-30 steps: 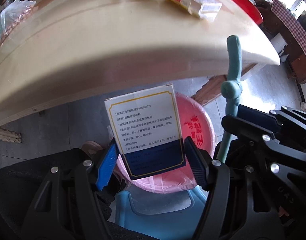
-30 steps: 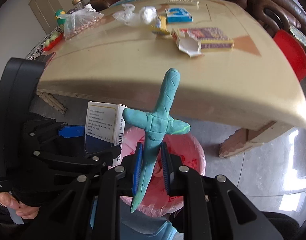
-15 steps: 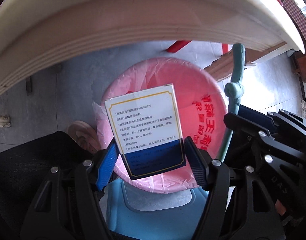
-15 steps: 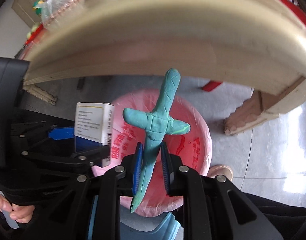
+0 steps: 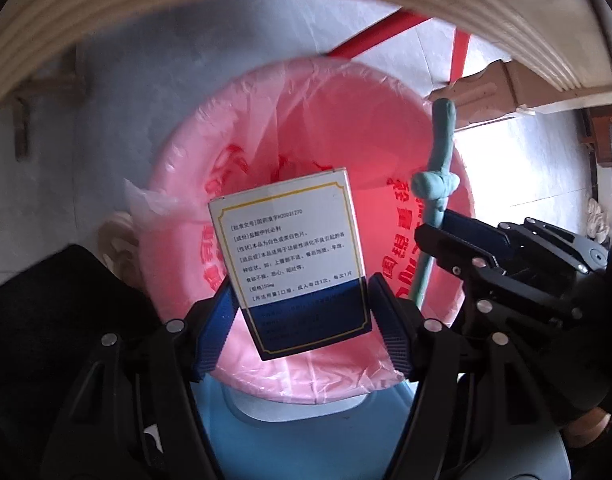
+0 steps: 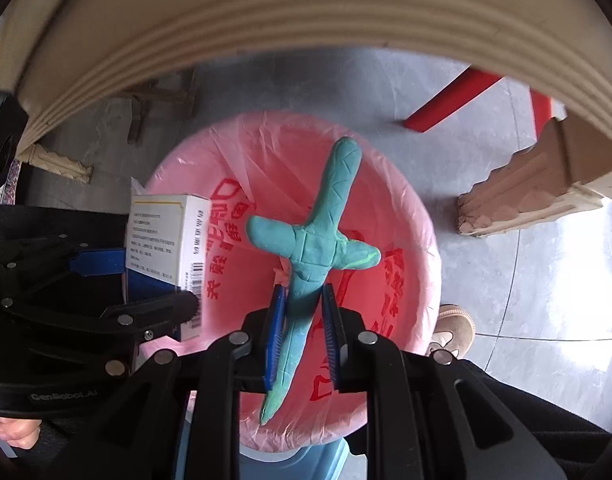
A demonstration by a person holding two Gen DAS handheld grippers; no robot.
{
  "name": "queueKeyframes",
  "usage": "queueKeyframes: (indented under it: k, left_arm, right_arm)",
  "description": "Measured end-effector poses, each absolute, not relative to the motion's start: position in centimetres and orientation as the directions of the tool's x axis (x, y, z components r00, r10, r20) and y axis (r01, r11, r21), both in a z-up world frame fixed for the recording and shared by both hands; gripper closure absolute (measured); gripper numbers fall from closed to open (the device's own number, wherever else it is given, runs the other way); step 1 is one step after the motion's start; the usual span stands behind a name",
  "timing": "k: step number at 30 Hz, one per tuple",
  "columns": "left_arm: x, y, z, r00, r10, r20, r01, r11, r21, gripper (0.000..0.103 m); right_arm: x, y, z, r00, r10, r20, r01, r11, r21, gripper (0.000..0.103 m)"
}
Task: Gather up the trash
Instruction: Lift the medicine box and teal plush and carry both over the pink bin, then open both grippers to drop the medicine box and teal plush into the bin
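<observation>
My left tongs [image 5: 301,316]: pinching the medicine box [image 5: 293,260] above the pink-lined bin [image 5: 185,184].
My right tongs [image 6: 301,332]: narrowly clamping the clay cross [image 6: 318,240].

A cream tabletop [image 6: 265,20] with a stepped, ridged edge arches across the top of both views, seen from below its rim. Beneath it lies a grey tiled floor [image 6: 526,280], where bright daylight pools in a glaring patch at the right side [image 5: 518,168]. A carved, light-brown wooden table foot [image 6: 518,196] rests on the tiles at right, red chair legs [image 6: 450,100] stand just behind it, and another pale carved foot [image 6: 53,162] sits at left.
</observation>
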State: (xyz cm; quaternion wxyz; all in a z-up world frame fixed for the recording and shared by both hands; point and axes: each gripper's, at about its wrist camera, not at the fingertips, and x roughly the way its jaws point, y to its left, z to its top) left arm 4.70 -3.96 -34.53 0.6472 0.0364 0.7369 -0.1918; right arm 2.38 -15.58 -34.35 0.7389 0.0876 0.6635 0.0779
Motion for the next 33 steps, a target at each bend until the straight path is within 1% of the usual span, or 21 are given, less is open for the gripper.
queueKeyframes:
  k: [4, 7, 9, 11, 12, 13, 17, 28, 33]
  left_arm:
    - [5.1, -3.9, -35.4, -0.182, -0.191, -0.965, 0.277, 0.931, -0.236, 0.038]
    - [5.6, -3.6, -35.5, -0.188, -0.172, -0.967, 0.248, 0.945, -0.216, 0.037]
    - [5.8, -3.1, -35.6, -0.197, -0.18, -0.964, 0.223, 0.949, -0.223, 0.036]
    - [6.1, -2.6, -35.8, -0.211, -0.182, -0.96, 0.198, 0.954, -0.224, 0.03]
    - [6.2, -2.6, -35.8, -0.215, -0.189, -0.958, 0.19, 0.954, -0.23, 0.03]
    - [6.2, -2.5, -35.8, -0.215, -0.193, -0.957, 0.184, 0.955, -0.234, 0.03]
    - [6.2, -2.7, -34.9, -0.183, -0.179, -0.967, 0.201, 0.956, -0.215, 0.03]
    - [6.1, -2.3, -34.9, -0.165, -0.181, -0.97, 0.203, 0.956, -0.213, 0.03]
    - [5.5, -2.1, -33.9, -0.133, -0.147, -0.98, 0.232, 0.957, -0.175, 0.03]
  right_arm:
    - [2.7, -15.4, -35.1, 0.093, 0.256, -0.962, -0.001, 0.966, 0.257, 0.084]
    - [3.2, -15.6, -35.6, 0.097, 0.283, -0.954, 0.0, 0.959, 0.285, 0.08]
    - [3.4, -15.7, -35.6, 0.106, 0.269, -0.957, 0.013, 0.962, 0.272, 0.068]
    - [3.5, -16.1, -35.8, 0.106, 0.262, -0.959, 0.032, 0.963, 0.266, 0.061]
    - [3.5, -16.3, -35.8, 0.106, 0.263, -0.959, 0.04, 0.963, 0.268, 0.057]
    - [3.6, -16.4, -35.8, 0.108, 0.267, -0.958, 0.049, 0.961, 0.273, 0.055]
    - [3.7, -16.5, -35.4, 0.118, 0.262, -0.958, 0.049, 0.962, 0.269, 0.054]
    - [3.5, -16.6, -34.9, 0.123, 0.269, -0.955, 0.055, 0.959, 0.277, 0.054]
    - [3.1, -16.2, -34.1, 0.133, 0.265, -0.955, 0.029, 0.962, 0.271, 0.054]
